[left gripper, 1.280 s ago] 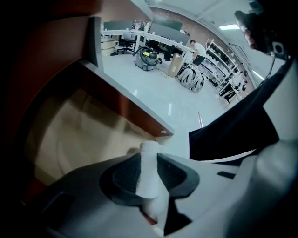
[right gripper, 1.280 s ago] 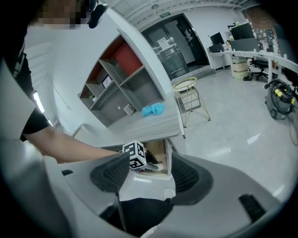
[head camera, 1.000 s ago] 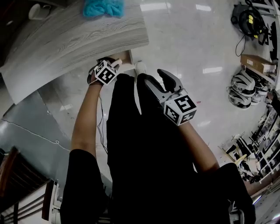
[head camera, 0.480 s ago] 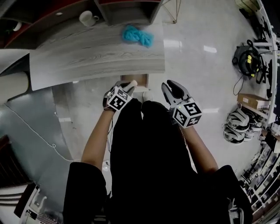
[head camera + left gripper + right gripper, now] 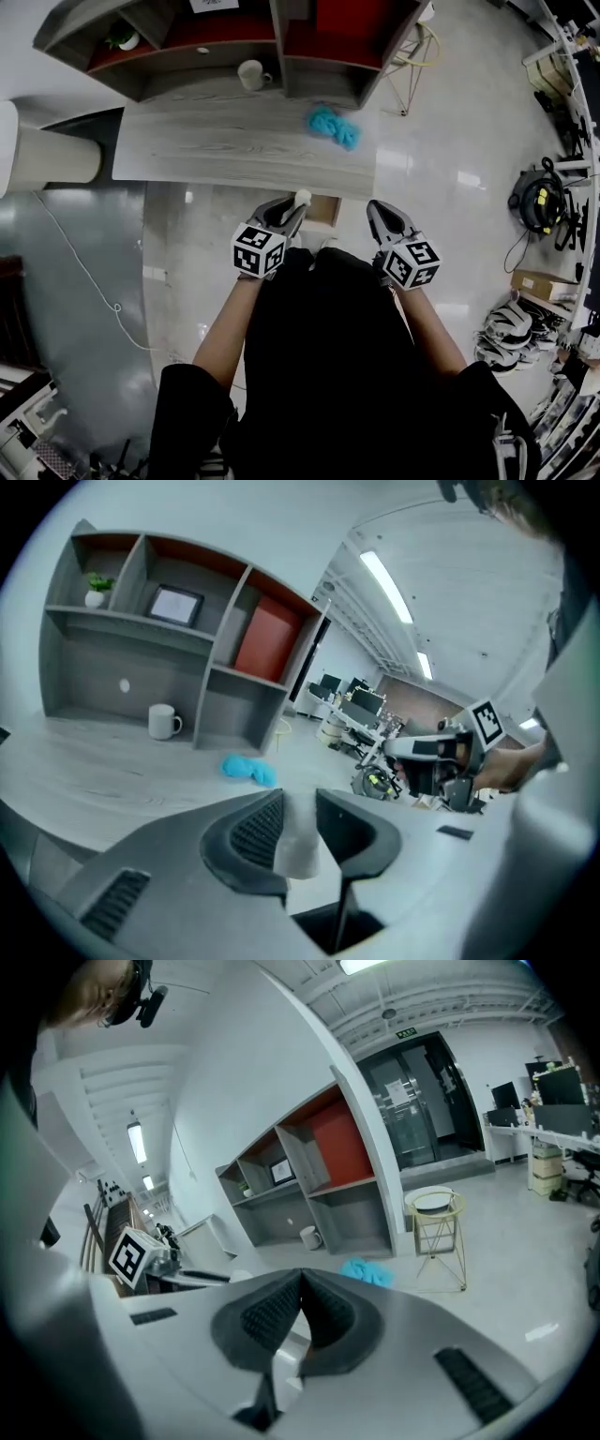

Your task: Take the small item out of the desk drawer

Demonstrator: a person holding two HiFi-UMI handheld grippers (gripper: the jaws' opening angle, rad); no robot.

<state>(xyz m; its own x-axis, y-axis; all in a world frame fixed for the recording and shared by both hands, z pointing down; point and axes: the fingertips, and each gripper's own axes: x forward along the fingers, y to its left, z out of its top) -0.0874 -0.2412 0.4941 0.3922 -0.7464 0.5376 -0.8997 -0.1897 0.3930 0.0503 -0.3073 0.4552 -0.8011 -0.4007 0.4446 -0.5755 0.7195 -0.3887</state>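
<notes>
Pinching the small white item [image 5: 300, 847] between partly closed jaws, the left hand-held gripper [image 5: 292, 208] has it out of the drawer [image 5: 325, 210], which juts from the table [image 5: 216, 150] edge just beyond that gripper's tips. The item's long axis runs along the jaws, poking past them. The right hand-held gripper [image 5: 379, 210], level beside it, is clamped together on nothing.

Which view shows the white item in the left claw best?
Left gripper view: the white item sits pinched in the left claw, close up. Head view shows only its tip; right gripper view gives no clear sight.
</notes>
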